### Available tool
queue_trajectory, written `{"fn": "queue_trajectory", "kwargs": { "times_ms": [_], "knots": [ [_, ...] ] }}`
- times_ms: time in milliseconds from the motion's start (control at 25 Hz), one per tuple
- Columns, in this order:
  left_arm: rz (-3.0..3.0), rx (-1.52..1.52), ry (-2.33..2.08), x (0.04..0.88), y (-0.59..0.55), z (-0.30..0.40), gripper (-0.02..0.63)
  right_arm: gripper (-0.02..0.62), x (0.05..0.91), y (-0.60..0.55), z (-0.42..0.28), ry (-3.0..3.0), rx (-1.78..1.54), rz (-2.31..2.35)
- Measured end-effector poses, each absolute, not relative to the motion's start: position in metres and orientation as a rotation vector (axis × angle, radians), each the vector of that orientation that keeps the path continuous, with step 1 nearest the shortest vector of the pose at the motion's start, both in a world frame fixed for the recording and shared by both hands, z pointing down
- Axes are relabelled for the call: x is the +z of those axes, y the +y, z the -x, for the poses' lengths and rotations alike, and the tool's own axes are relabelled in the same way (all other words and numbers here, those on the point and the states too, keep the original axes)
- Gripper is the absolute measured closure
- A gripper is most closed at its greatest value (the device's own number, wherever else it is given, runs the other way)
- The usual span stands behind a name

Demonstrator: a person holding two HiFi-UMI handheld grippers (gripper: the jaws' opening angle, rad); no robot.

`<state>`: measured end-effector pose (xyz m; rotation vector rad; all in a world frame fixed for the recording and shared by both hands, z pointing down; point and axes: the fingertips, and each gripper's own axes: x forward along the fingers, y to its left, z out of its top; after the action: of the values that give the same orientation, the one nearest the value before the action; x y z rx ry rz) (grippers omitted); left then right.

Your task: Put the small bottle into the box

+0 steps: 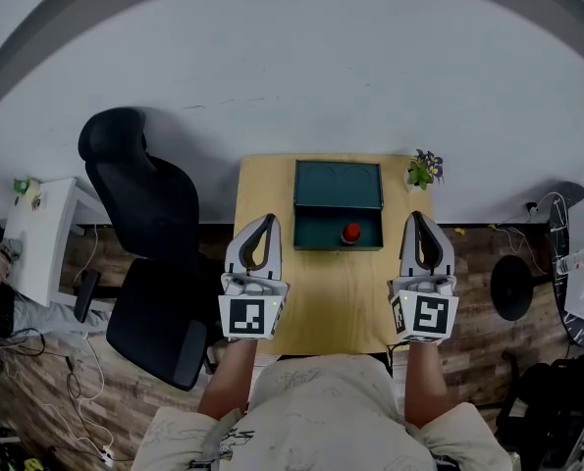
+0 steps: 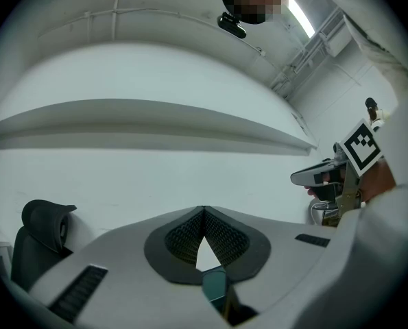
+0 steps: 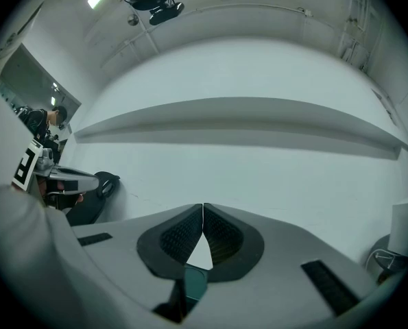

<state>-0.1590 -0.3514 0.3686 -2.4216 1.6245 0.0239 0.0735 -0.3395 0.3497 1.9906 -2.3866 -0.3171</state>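
You are looking steeply down at a small wooden table [image 1: 331,292] set against a pale wall. You hold a gripper in each hand above the near half of the table, both pointing away from you towards the wall.

Your left gripper [image 1: 267,220] is clenched. Its own view shows the two dark ribbed pads meeting at the tips, with nothing between them. Your right gripper [image 1: 416,217] is clenched too, tips together and empty.

Between the two grippers and a little further from you sits a dark green box [image 1: 316,232], its lid [image 1: 338,184] open and folded back towards the wall. Inside the box, near its right side, lies a small red-topped object [image 1: 351,232]. This is probably the small bottle, though from above only its red top is clear. Neither gripper touches the box.

A little potted plant [image 1: 424,170] with purple flowers stands at the table's far right corner. A black office chair [image 1: 149,253] stands just left of the table, and a white desk [image 1: 41,234] is further left.
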Motion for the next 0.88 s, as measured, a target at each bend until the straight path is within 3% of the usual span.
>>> {"fn": "queue_trajectory", "kwargs": {
  "times_ms": [880],
  "knots": [
    [2.434, 0.013, 1.648, 0.3722, -0.357, 0.1653, 0.6, 0.578, 0.3556, -0.3465, -0.0646, -2.391, -0.29, -1.97]
  ]
}}
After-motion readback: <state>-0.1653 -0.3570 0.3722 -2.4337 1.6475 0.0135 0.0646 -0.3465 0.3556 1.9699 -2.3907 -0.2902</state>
